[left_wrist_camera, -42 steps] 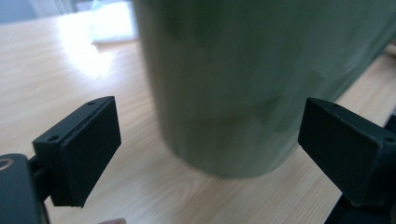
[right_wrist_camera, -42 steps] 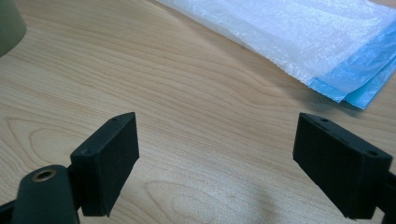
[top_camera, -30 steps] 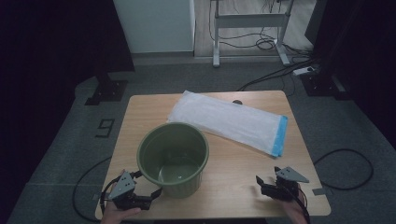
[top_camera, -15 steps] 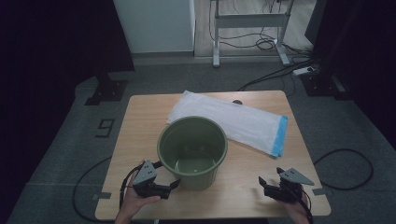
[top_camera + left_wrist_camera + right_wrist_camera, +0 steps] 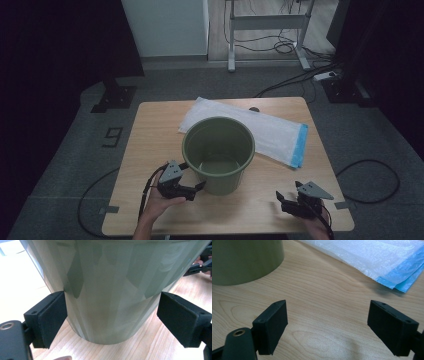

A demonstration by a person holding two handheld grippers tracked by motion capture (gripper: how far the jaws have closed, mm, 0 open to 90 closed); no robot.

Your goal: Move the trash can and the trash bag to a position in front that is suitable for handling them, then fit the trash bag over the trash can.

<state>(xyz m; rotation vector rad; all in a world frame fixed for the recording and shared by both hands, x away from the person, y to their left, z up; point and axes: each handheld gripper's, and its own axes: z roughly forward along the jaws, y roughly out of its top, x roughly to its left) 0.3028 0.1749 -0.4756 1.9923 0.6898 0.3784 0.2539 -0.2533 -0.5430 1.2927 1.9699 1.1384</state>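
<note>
An empty olive-green bucket (image 5: pixel 220 181) stands upright in the middle of the wooden table (image 5: pixel 150 130). My left gripper (image 5: pixel 199 188) is at the bucket's near-left base, open. In the left gripper view the wide jaws of that gripper (image 5: pixel 112 315) straddle the bucket's lower wall (image 5: pixel 112 277); the left jaw touches it and the right jaw stands a little off. A flat white plastic bag with a blue edge (image 5: pixel 280 132) lies behind the bucket, partly hidden by it. My right gripper (image 5: pixel 283 201) rests open near the front right edge, its jaws (image 5: pixel 327 322) over bare wood.
The right gripper view has the bucket (image 5: pixel 244 260) at the upper left and the bag's blue edge (image 5: pixel 402 280) at the upper right. Cables trail off the table's front corners. A metal desk frame (image 5: pixel 265 30) stands on the floor beyond.
The bucket has slid to the right across the table, and my left gripper has moved right with it at its base. The right gripper has stayed where it was.
</note>
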